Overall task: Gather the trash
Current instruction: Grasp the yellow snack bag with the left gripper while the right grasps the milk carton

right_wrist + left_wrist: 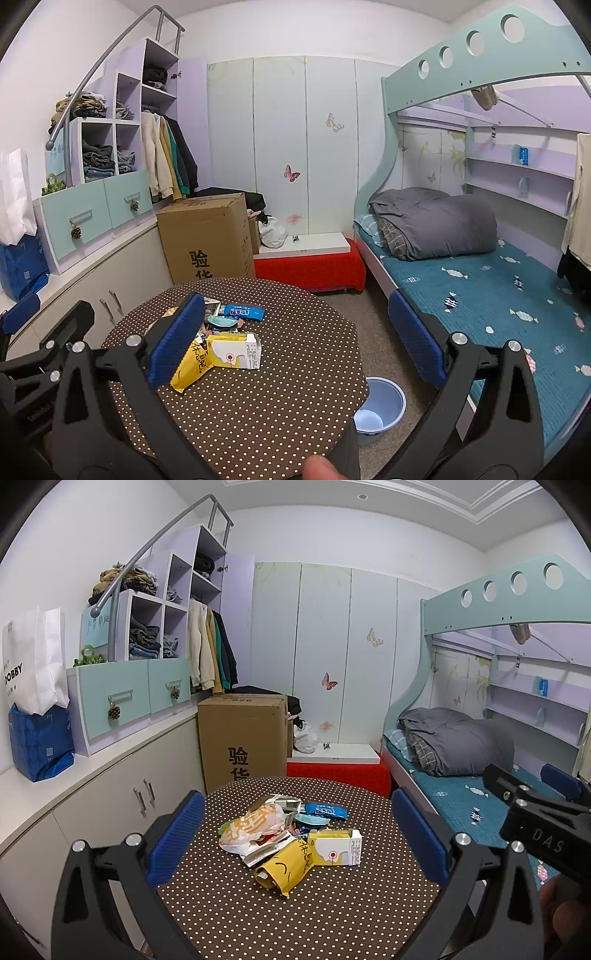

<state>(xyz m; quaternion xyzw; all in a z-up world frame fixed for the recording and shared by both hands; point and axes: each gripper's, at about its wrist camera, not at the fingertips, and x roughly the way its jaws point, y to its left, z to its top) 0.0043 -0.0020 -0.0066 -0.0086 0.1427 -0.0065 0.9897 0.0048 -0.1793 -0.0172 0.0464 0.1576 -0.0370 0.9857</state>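
Note:
A heap of trash lies on the round brown polka-dot table: a crumpled orange-and-white wrapper, a yellow packet, a white-and-yellow carton and a blue wrapper. My left gripper hangs open above the near side of the heap, holding nothing. My right gripper is open too, to the right of the heap. A pale blue bin stands on the floor beside the table's right edge.
A cardboard box stands behind the table, with a red-covered low bench beside it. A bunk bed with a grey duvet fills the right. Cabinets run along the left wall. A fingertip shows at the bottom edge.

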